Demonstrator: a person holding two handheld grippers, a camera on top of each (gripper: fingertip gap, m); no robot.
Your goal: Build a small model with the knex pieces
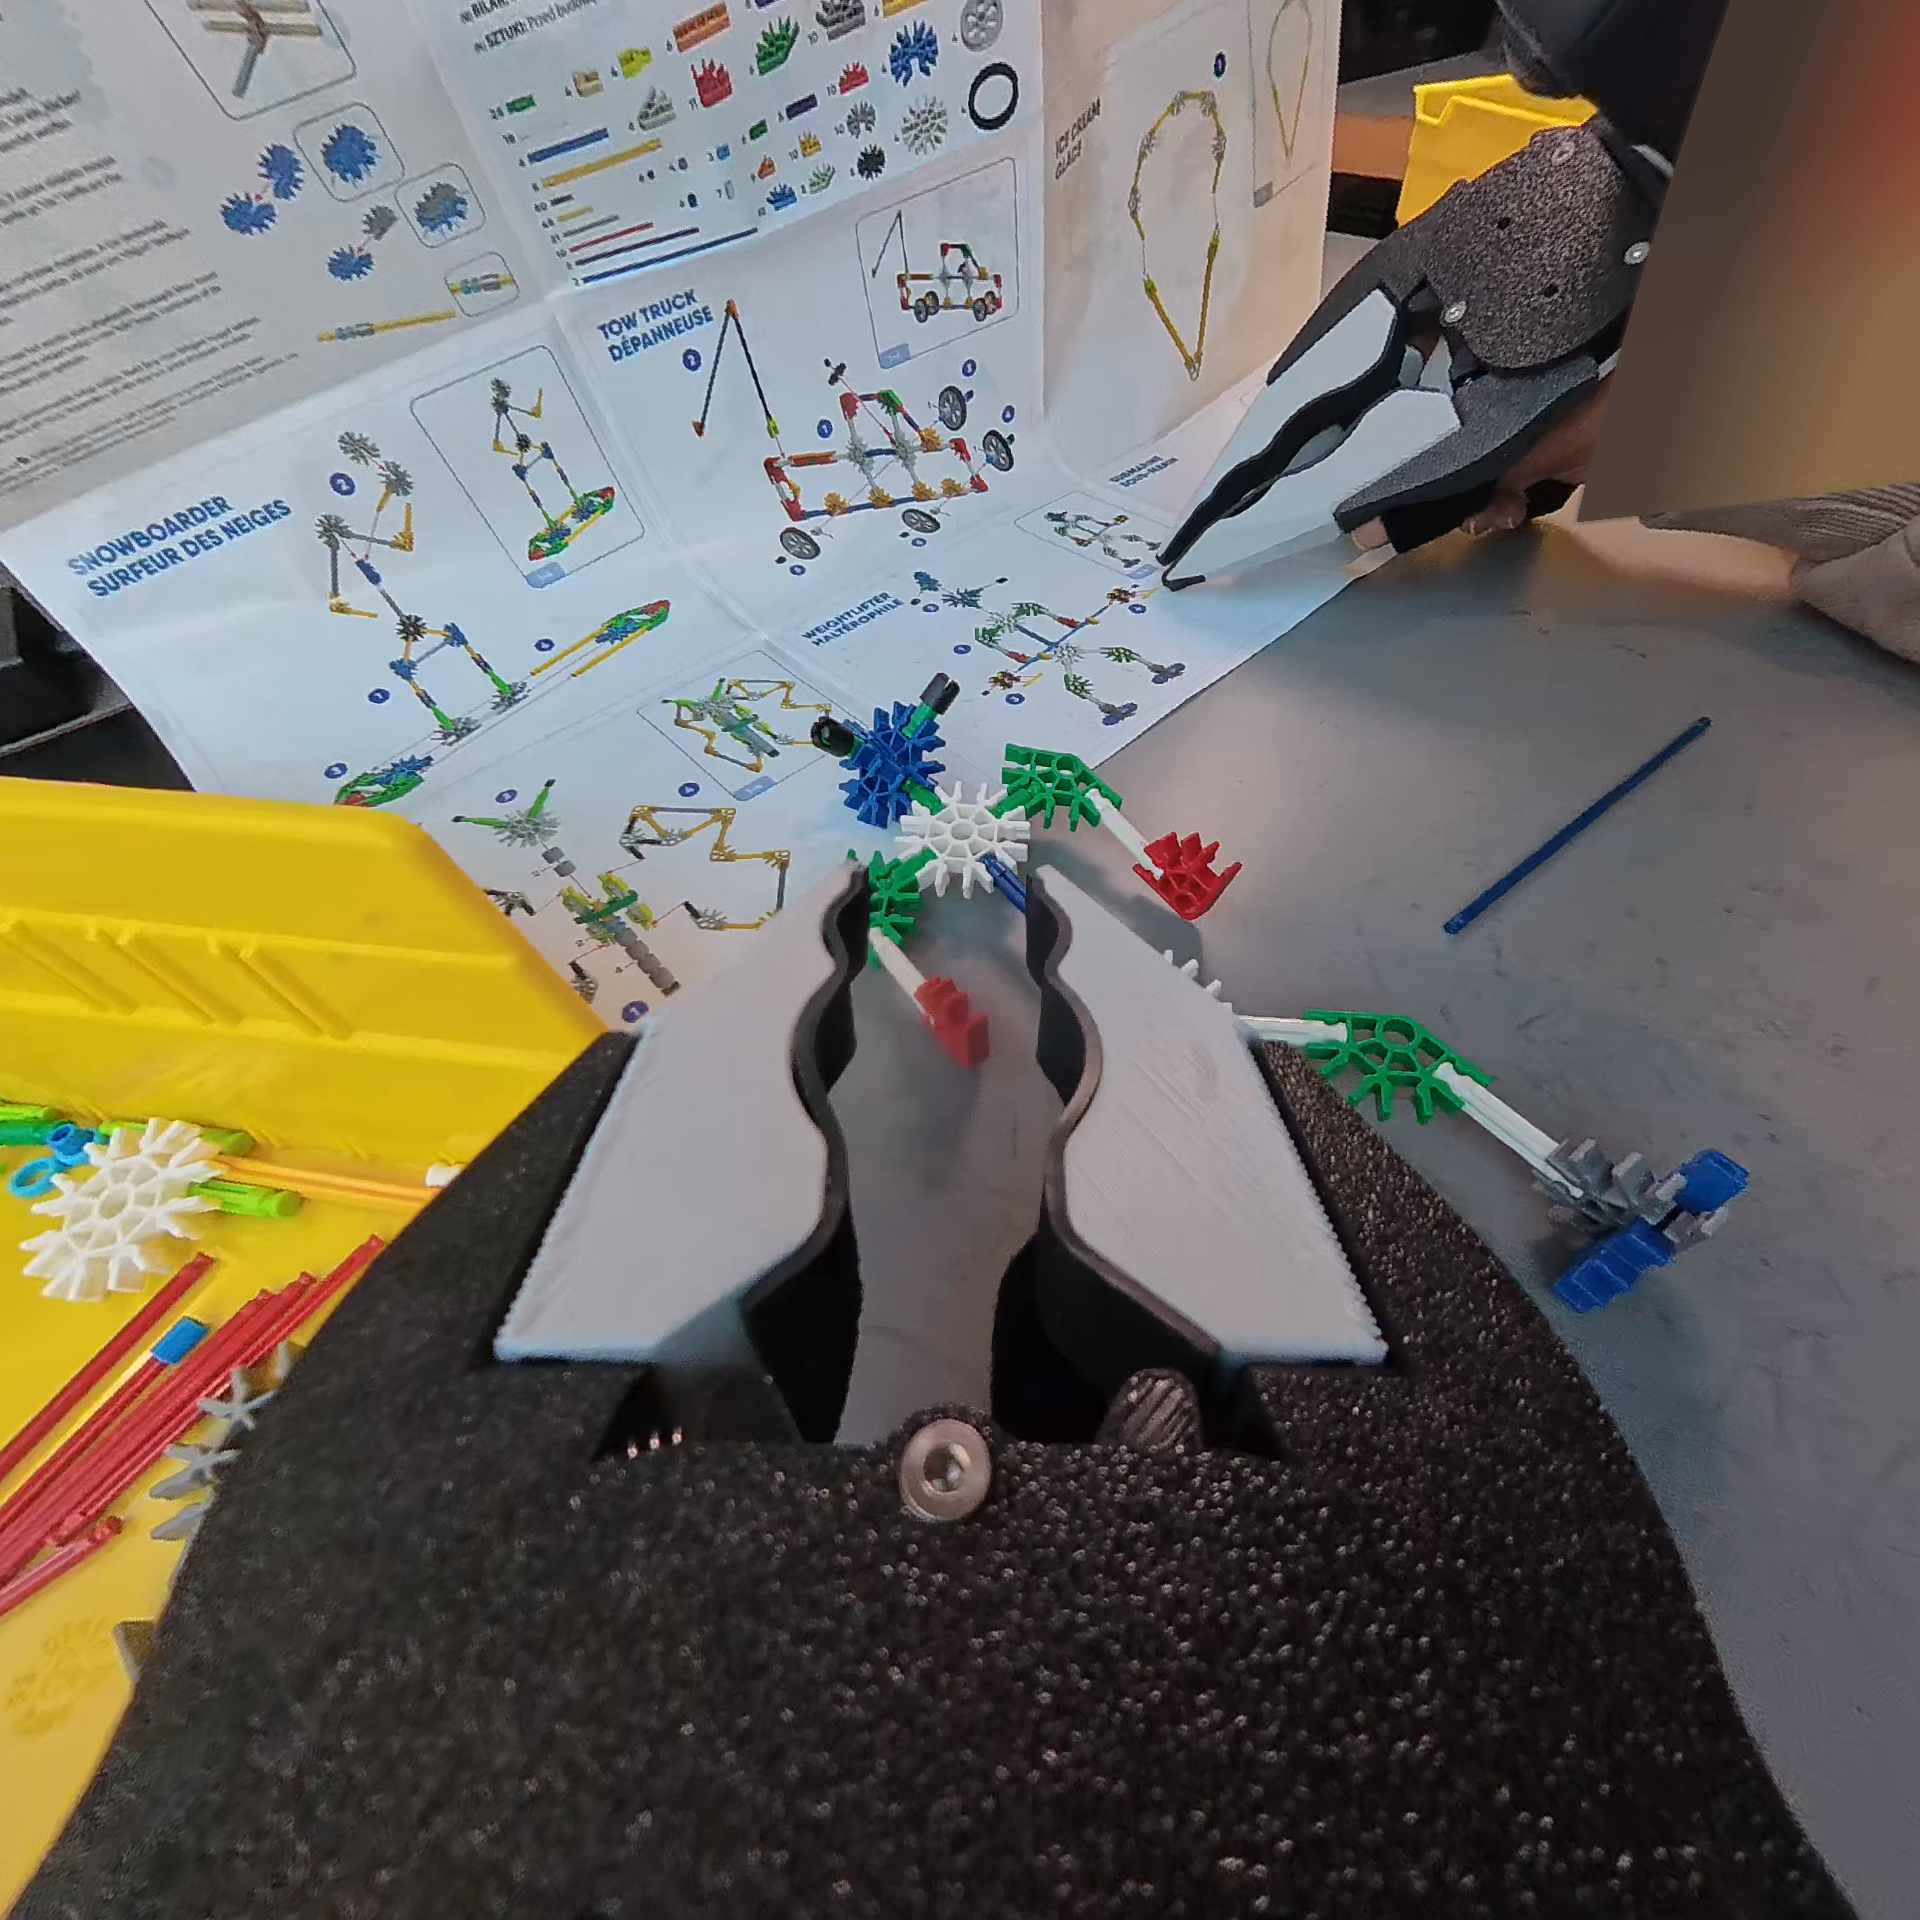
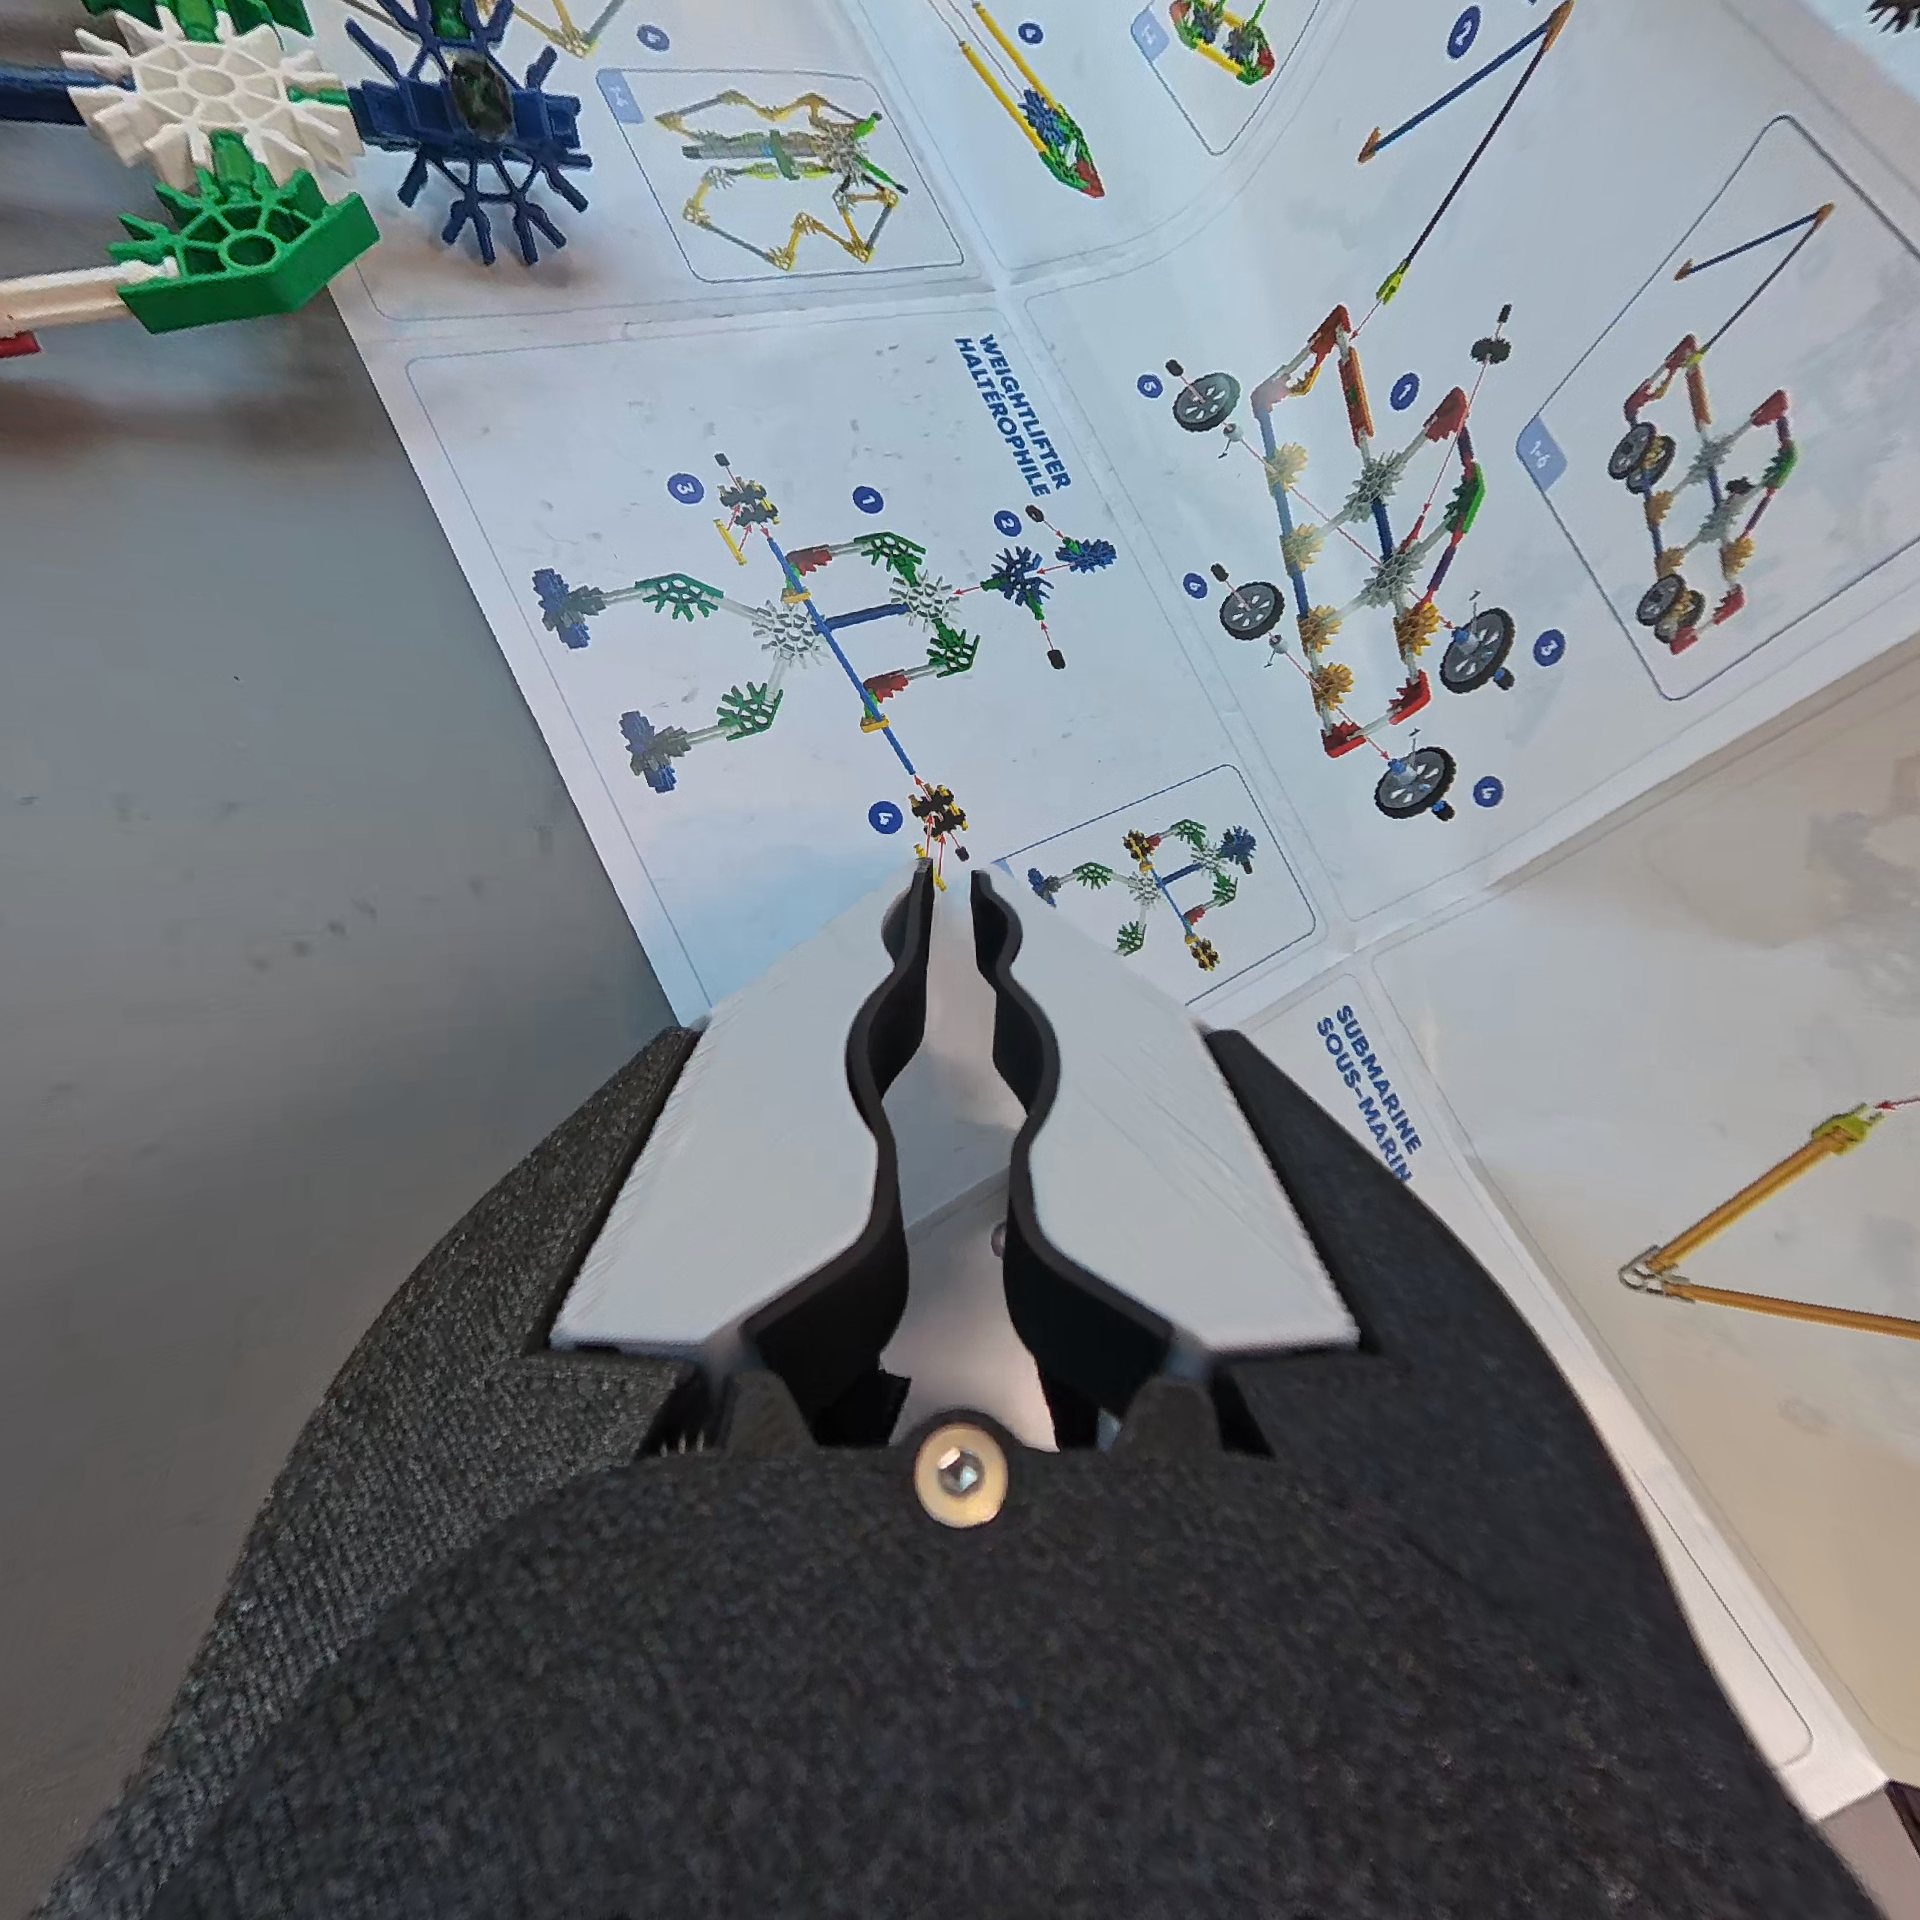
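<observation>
One grey table [image 1: 1558, 831] carried a large unfolded instruction sheet [image 1: 644, 416], a yellow parts case [image 1: 260, 987] at its left edge, and a loose blue rod [image 1: 1574, 826]. The left gripper [image 1: 945, 883] stood open around the toy figure [image 1: 961, 836]. The right gripper [image 2: 948, 878], nearly closed and empty, touched the sheet. Only the left view showed the case and rod.

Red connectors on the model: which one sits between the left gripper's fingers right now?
The smaller-looking red connector on the short white rod, framed between the open left gripper fingers. The other red connector lies outside them, to the right.
</observation>
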